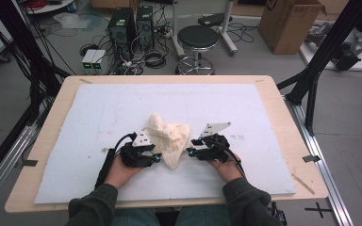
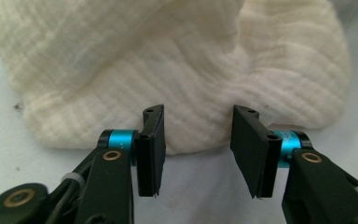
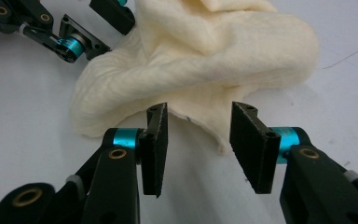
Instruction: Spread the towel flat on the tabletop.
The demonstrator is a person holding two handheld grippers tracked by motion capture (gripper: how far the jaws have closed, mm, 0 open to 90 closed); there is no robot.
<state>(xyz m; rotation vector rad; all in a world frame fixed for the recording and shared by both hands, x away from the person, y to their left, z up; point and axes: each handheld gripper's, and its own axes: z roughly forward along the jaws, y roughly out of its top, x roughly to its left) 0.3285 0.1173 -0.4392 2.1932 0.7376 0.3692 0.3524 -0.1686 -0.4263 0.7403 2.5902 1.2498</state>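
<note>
The crumpled cream cloth (image 1: 169, 137) lies on the surface directly between both tools. The left hand-held gripper (image 2: 197, 140) and right hand-held gripper (image 3: 196, 140) each face its near edge, jaws apart, gripping nothing.

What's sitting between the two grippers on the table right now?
The crumpled cream cloth lies between the left gripper and the right gripper, on the white mat, as the high view shows.

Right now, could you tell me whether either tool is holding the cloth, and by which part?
Nothing is held yet. The left tool and the right tool each stand open at an edge of the crumpled cream cloth, with the pads apart and not pressing on it.
</note>
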